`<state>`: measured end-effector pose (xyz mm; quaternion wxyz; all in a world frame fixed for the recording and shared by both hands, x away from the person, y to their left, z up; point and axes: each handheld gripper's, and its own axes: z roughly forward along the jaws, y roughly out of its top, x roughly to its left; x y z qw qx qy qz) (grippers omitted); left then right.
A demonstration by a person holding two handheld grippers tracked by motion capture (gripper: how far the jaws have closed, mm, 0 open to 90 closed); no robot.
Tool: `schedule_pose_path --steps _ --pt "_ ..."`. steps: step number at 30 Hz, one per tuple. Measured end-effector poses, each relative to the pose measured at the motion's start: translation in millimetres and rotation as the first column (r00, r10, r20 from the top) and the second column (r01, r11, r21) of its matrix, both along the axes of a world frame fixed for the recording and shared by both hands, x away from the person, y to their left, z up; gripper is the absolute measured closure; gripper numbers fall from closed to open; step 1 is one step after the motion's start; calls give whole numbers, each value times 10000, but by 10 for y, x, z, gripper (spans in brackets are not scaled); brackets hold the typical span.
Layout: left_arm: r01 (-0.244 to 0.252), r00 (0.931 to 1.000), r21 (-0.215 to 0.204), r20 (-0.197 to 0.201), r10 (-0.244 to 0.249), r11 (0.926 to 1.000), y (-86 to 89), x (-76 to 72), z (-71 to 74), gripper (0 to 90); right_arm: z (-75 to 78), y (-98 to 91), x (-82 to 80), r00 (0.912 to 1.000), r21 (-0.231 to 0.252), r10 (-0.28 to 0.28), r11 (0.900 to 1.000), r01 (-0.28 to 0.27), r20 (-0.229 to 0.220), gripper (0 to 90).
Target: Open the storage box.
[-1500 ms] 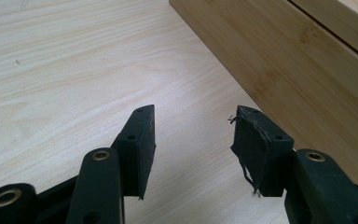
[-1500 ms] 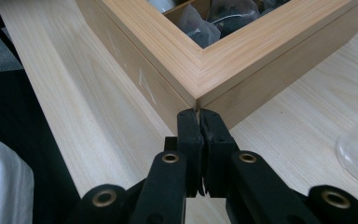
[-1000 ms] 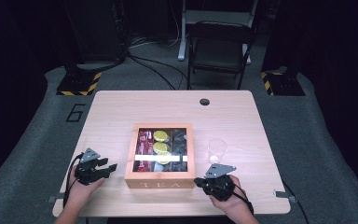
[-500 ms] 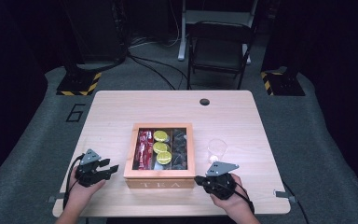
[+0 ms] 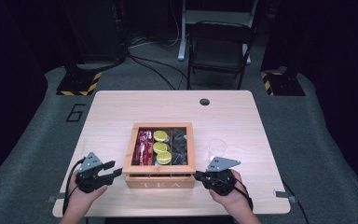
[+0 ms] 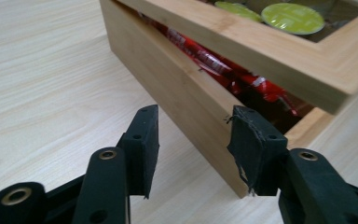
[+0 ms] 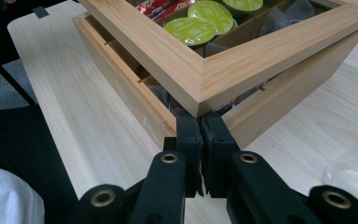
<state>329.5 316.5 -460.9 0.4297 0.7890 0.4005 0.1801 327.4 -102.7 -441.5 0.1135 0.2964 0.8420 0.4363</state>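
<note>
A wooden tea box [image 5: 158,180] marked TEA stands at the table's front middle. Its windowed lid [image 5: 135,140] is raised a little off the base. Red packets [image 5: 143,148], green capsules [image 5: 161,147] and dark pouches [image 5: 180,145] lie inside. My right gripper [image 7: 199,126] is shut, its tips wedged under the lid's corner [image 7: 200,60], between lid and box wall [image 7: 121,88]. My left gripper [image 6: 193,140] has just been closing. Its jaws still stand apart at the box's left front corner [image 6: 186,93], below the lifted lid [image 6: 279,51], and clamp nothing. From above, the left gripper [image 5: 116,171] and right gripper [image 5: 198,176] flank the box.
A clear glass cup [image 5: 216,148] stands just right of the box, close to my right hand, and appears as a blur [image 7: 354,172] in the right gripper view. The table [image 5: 121,112] has a cable hole [image 5: 204,101] at the back. A chair [image 5: 219,46] stands beyond it.
The left gripper has edged up and toward the box's corner and its jaws have narrowed. The lid's front left looks slightly more lifted. The right gripper has stayed put.
</note>
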Motion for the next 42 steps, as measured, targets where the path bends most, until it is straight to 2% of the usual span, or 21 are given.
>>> schedule_pose_path --steps 2,4,6,7,10,11,12,13,14,17,23,26,29,30,33,34,35,36,42 --pt "173 9998 107 64 -174 9998 -11 -23 25 533 -1 8 5 10000 28 -16 10000 16 -22 867" --pt "267 9996 81 134 -268 9996 -35 -50 51 533 -2 11 20 10000 57 69 10000 -69 70 865" --pt "265 9994 29 216 -266 9996 -55 -67 63 532 0 15 17 10000 82 29 10000 -29 -19 863" --pt "423 9988 76 241 -425 9991 -72 -88 85 532 4 18 26 10000 98 51 9999 -51 -22 861" --pt "404 9986 34 325 -405 9992 -114 -110 102 532 5 24 36 9999 57 89 9999 -89 46 861" --pt "557 9982 189 218 -562 9983 -123 -114 120 533 3 33 34 10000 108 -18 9999 18 21 861" --pt "712 9969 183 334 -718 9973 -174 -127 127 539 5 27 45 10000 139 87 9999 -87 28 860" --pt "712 9969 183 334 -718 9973 -174 -127 127 548 5 27 45 10000 139 87 9999 -87 28 860" --pt "912 9953 281 313 -921 9954 -194 -137 142 548 6 30 48 10000 159 73 9998 -74 16 860" --pt "1062 9931 399 452 -1079 9935 -258 -163 161 555 4 35 46 10000 172 51 9998 -51 45 859" --pt "849 9940 588 634 -886 9947 -310 -182 171 581 3 33 53 10000 263 36 9996 -38 67 849" --pt "636 9956 386 663 -661 9972 -304 -183 170 572 0 32 60 10000 316 41 9995 -44 80 832" --pt "560 9951 450 788 -594 9974 -311 -189 171 548 -2 37 63 10000 410 -29 9992 26 76 816" --pt "522 9946 540 874 -568 9972 -322 -197 173 544 0 38 62 9998 378 -106 9992 100 172 774" --pt "572 9942 577 880 -622 9967 -321 -197 173 539 -3 41 59 9995 397 -178 9991 167 266 734" --pt "597 9937 625 907 -652 9963 -319 -195 173 539 -4 41 52 9987 295 -339 9990 328 368 682" --pt "597 9937 625 907 -652 9963 -319 -195 173 539 -4 41 52 9987 295 -339 9990 328 368 682" --pt "613 9935 630 922 -669 9961 -324 -199 175 539 -6 39 49 9976 199 -432 9989 422 535 643" --pt "626 9931 648 949 -686 9959 -322 -195 182 538 -6 40 33 9933 22 -661 9978 662 946 570"
